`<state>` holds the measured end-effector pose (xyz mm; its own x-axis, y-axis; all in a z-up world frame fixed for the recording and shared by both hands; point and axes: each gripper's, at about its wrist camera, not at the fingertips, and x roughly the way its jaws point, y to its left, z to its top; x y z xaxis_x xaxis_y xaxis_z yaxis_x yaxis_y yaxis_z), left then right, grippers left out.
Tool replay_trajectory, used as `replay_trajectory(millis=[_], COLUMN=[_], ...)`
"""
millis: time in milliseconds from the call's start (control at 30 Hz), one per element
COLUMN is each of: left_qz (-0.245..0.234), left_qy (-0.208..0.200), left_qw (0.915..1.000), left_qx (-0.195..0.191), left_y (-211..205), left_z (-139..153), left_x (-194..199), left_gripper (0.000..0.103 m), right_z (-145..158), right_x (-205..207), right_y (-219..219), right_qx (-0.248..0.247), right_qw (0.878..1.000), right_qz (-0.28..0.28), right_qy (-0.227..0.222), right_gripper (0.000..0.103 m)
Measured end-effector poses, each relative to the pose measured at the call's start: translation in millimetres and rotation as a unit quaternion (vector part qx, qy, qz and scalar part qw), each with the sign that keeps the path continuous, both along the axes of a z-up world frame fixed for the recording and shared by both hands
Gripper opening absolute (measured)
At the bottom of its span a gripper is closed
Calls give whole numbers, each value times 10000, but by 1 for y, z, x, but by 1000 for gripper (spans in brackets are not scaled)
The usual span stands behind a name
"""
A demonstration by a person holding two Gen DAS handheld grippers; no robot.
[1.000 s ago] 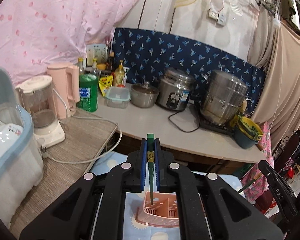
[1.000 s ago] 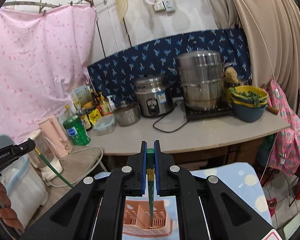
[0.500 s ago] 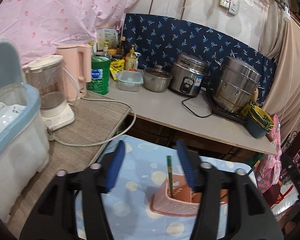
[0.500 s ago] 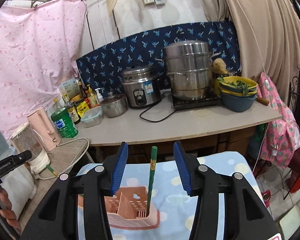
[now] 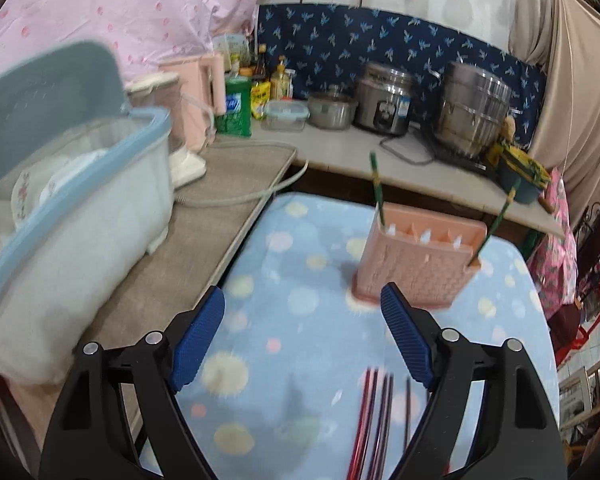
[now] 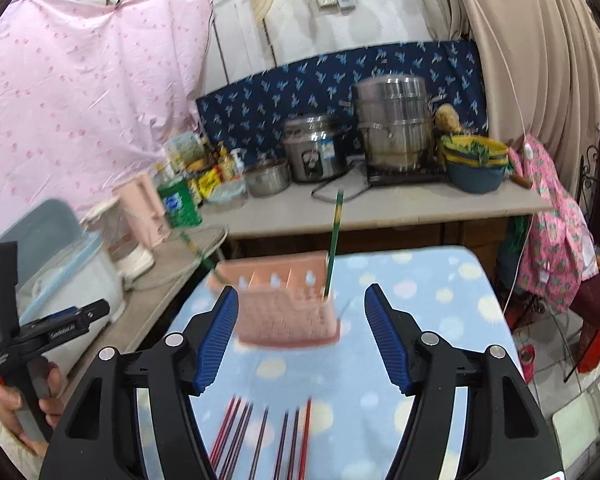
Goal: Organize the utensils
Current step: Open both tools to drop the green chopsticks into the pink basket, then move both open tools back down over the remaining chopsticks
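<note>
Your two green chopsticks stand in the pink utensil caddy [image 5: 416, 264], one [image 5: 378, 190] leaning in the left end compartment and the other [image 5: 494, 224] in the right end one, each propped by the dividers so it stays tip-down and upright. The caddy sits on the blue spotted cloth [image 5: 300, 300] of the tabletop, towards its far edge, leaving the near part free for sorting. There, a loose row of dark red chopsticks [image 6: 260, 436] lies flat, pointing towards the caddy, which probably makes them your next pickup. Your left gripper [image 5: 302, 328] has nothing between its blue pads and its jaws are opening; your right gripper [image 6: 302, 336] is likewise empty and opening, with the caddy framed beyond its pads, not touched. Both hang above the red chopsticks, angled down.
</note>
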<state>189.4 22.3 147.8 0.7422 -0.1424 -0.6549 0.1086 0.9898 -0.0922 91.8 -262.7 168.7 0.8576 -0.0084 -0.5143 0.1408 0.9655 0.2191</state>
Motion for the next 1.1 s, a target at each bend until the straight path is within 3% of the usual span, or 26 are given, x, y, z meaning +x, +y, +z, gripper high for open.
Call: replay_trajectory(millis=[167, 400, 500, 833, 933, 1100], left_qz=[61, -14, -120, -326, -328, -353], left_qy=[464, 645, 782, 954, 1010, 1008], left_qw=[9989, 9966, 9955, 9924, 9916, 9913], left_qx=[5, 520, 529, 704, 739, 769], left_y=[14, 5, 0, -11, -13, -16], left_z=[-41, -91, -111, -151, -157, -163], left_x=[-43, -91, -109, -141, -141, -143], left_gripper=[76, 76, 76, 76, 76, 76], right_z=[-41, -101, -121, -174, -183, -196], right_x=[-46, -87, -99, -108, -106, -100], right_y=[21, 46, 51, 64, 66, 68], right_qx=[131, -133, -227, -440, -405, -356], right_qw=[9984, 9936, 9919, 9857, 9845, 9824], right_qz=[191, 191, 123, 114, 125, 159], right_qy=[506, 1104, 1240, 1624, 1701, 1825], right_gripper=[63, 63, 63, 63, 60, 47])
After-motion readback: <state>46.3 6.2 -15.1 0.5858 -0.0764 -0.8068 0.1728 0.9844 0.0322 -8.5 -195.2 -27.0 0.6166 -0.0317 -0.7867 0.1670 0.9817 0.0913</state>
